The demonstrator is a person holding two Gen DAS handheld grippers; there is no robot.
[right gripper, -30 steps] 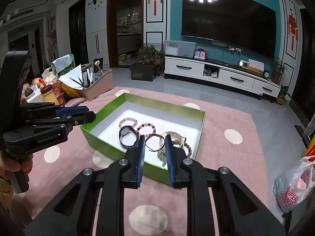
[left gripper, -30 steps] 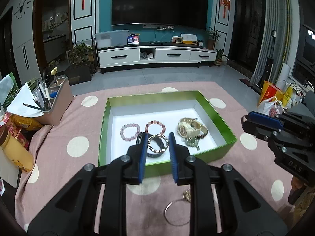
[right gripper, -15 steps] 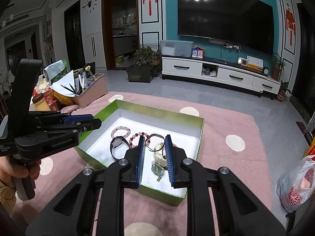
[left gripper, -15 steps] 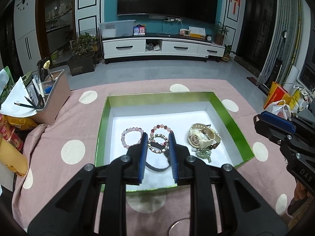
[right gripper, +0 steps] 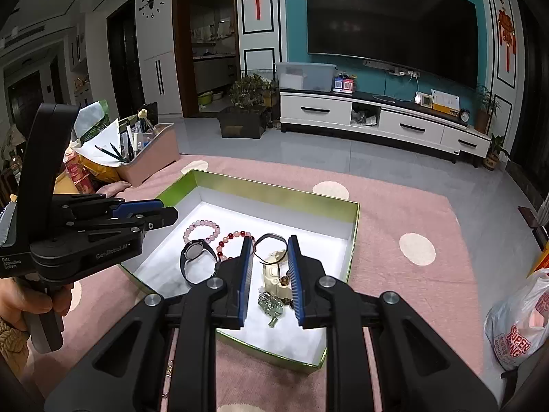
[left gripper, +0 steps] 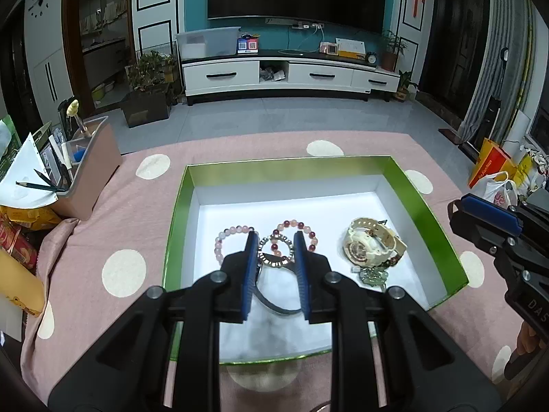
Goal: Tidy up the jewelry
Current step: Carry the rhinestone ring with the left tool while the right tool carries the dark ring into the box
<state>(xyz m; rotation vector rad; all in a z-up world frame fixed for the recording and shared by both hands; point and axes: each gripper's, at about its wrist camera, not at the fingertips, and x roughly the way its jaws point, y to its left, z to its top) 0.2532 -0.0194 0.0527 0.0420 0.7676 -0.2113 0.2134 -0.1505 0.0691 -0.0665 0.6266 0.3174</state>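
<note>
A green box with a white floor holds a pale pink bead bracelet, a red-and-pink bead bracelet, a black watch, a cream watch and a green jade pendant. My left gripper hovers over the box's near half, jaws slightly open and empty, with the black watch showing through the gap. My right gripper also hangs over the box, narrowly open and empty. Beyond its tips lie a thin black bangle, the cream watch and the pendant.
The box sits on a pink polka-dot cloth. A pink bin of pens and snack packs crowd the left edge. A white plastic bag lies on the floor at the right. A small gold piece lies on the cloth before the box.
Both grippers have moved forward and slightly down, from the box's near wall to over its floor. The silver bangle on the cloth has dropped out of the left wrist view.
</note>
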